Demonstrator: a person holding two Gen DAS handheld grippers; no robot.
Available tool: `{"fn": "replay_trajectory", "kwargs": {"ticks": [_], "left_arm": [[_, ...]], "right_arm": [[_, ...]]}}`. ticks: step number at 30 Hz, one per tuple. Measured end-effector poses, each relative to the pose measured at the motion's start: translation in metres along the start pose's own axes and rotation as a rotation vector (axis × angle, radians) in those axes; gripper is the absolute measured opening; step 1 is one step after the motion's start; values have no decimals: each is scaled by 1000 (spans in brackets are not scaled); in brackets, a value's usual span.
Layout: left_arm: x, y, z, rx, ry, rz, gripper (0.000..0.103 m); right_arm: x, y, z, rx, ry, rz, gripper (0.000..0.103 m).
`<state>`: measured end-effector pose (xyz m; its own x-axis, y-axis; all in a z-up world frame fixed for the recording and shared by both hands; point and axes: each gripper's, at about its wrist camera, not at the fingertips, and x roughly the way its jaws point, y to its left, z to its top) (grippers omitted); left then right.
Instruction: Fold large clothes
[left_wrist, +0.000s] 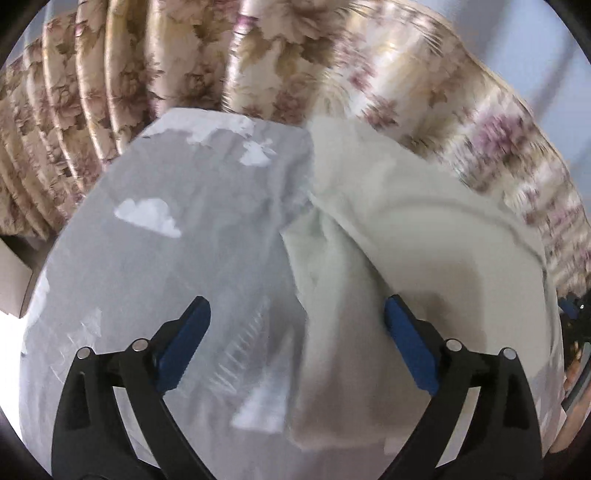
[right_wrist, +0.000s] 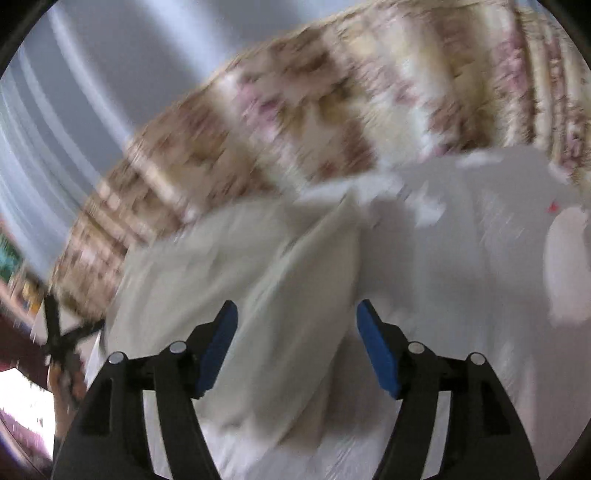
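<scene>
A crumpled cream garment (left_wrist: 373, 236) lies on a grey cloud-print sheet (left_wrist: 155, 258) before floral curtains (left_wrist: 110, 92), between the released left gripper (left_wrist: 295, 314) and right gripper (right_wrist: 297, 314).

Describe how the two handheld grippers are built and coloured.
Both match. The left gripper and right gripper each have two black plastic linkage arms with round silver pivot pins, ending in flat blue pads. No cables, markings or sleeves show.

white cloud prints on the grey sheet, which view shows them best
The left wrist view: the cloud prints sit sharp on the grey sheet. The right wrist view shows only smeared white patches on it.
</scene>
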<state>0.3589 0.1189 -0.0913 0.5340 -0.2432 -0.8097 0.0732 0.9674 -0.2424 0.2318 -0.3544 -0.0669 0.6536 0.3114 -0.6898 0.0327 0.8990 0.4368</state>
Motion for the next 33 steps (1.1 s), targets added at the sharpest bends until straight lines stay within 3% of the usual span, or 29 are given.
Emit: {"fn": "replay_trajectory", "kwargs": {"ticks": [1,2,3,4,5,6,9,11,17,20,24,27,29,31,32,33], "left_arm": [[2,-4,-6,9,13,-24,92],[3,-4,-11,12,22,-40,85],[6,-8,-15,21,32,-52,68],[10,-11,-17,31,41,-65,58],[13,-15,-18,36,56,-103,37],[12,-19,-17,35,54,-108,30],[1,-20,-11,14,47,-123,16],[-12,-22,-8,-3,53,-168,14],[-69,-58,-44,57,16,-243,12],[-73,-55,-73,61,34,-243,12],[-42,-38,-100,42,132,-236,15],[-38,-25,-101,26,134,-265,16],[-47,-28,-100,50,110,-219,16],[-66,-41,-102,105,58,-140,23],[-73,-46,-103,126,38,-110,38],[-78,-51,-104,139,25,-99,60]], "right_arm": [[3,6,-11,-7,28,2,68],[5,8,-21,-8,45,10,68],[9,13,-33,-11,55,19,58],[10,17,-39,-26,54,15,26],[11,22,-42,-53,46,-4,24],[7,26,-43,-78,8,-17,16],[-15,33,-32,-114,-74,-11,10],[-34,37,-26,-144,-109,-11,9],[-99,24,-36,-126,-161,12,9],[-109,5,-69,-119,-67,8,9],[-80,-24,-108,-122,62,-46,10],[-65,-35,-123,-140,114,-84,14],[-73,-33,-119,-153,114,-84,16],[-95,-30,-110,-143,72,-35,22],[-104,-31,-105,-126,50,-5,28],[-112,-33,-101,-105,28,17,43]]}}
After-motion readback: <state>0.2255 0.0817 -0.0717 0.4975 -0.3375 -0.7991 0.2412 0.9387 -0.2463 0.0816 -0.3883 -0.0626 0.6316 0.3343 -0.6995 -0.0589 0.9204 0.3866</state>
